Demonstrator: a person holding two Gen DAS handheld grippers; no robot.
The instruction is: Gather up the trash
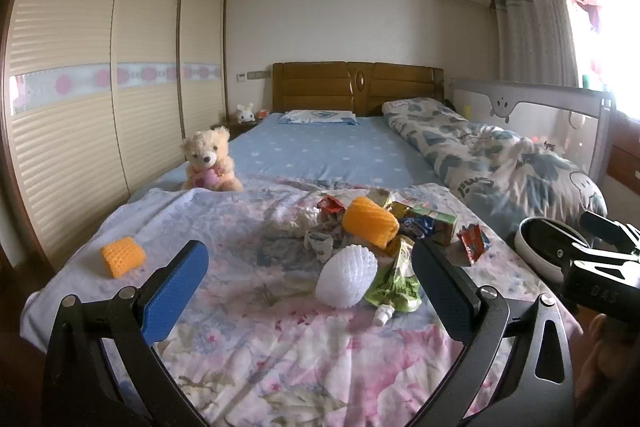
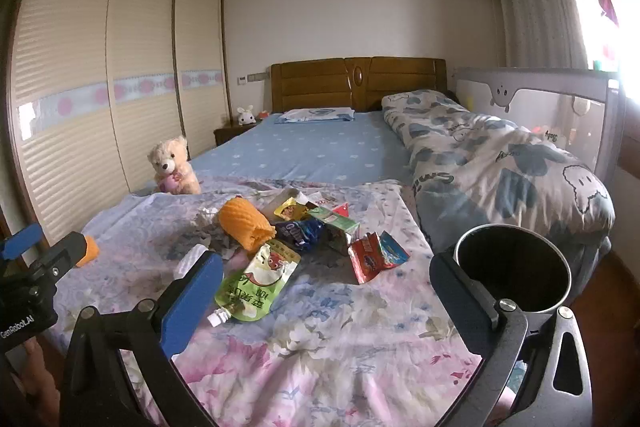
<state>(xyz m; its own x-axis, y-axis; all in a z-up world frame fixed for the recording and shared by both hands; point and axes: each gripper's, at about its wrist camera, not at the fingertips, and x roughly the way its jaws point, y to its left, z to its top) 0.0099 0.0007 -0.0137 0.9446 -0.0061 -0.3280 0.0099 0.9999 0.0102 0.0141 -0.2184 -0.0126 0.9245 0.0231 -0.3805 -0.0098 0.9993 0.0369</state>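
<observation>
Both claws are hovering above the foot of the bed [image 2: 320,327], each spread wide and gripping nothing: the left claw [image 1: 310,283] and the right claw [image 2: 326,291]. The trash pile [image 2: 304,235] is lying on the floral sheet, just left of the bin [image 2: 512,267]. Two orange foam nets [image 1: 370,221] [image 1: 122,255] and one white foam net [image 1: 347,275] are showing. One green pouch [image 2: 256,279] is lying nearest. One blue wrapper [image 2: 300,231] is reading "Quaker"-like, unclear.

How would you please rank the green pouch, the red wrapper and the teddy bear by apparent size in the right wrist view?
1. green pouch
2. red wrapper
3. teddy bear, though it sits farther away, so the last two are unsure.
</observation>
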